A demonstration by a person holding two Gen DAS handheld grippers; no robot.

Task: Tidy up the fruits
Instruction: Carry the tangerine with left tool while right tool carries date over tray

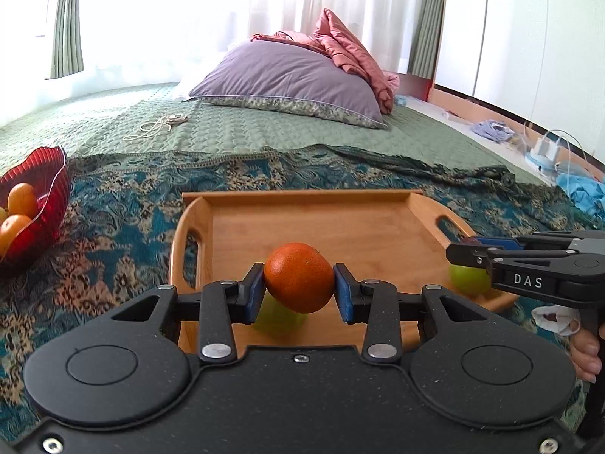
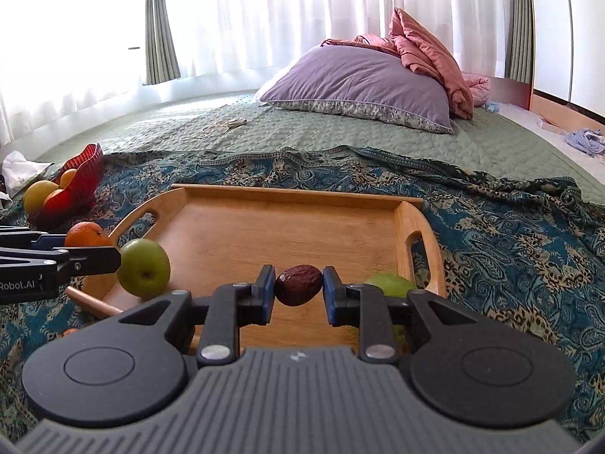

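1. we're over the bed [image 1: 234, 128], its green quilt running back to a purple pillow [image 1: 287, 75] with a pink blanket [image 1: 348, 49] bunched behind it.
2. nearer us, a blue patterned cloth [image 2: 510, 234] is spread across the quilt, and everything we're sorting sits on it.
3. on that cloth lies the wooden tray [image 1: 314, 223], handle cutouts at both ends, its far half bare.
4. off to the left on the cloth, well apart from the tray, a red bowl [image 1: 45, 181] holds orange and yellow fruit.
5. our left tongs [image 1: 298, 287] are clenched on an orange [image 1: 298, 282], blue pads pressing both sides, held above the tray's near part.
6. a green apple [image 2: 143, 268] rests on the tray's near left, just below that orange in the left wrist view.
7. a second green apple [image 2: 389, 283] sits at the tray's near right, partly hidden behind our right tongs.
8. our right tongs [image 2: 298, 289] are gripping a small dark red fruit [image 2: 298, 284], wrinkled like a date, lifted above the tray's near edge.
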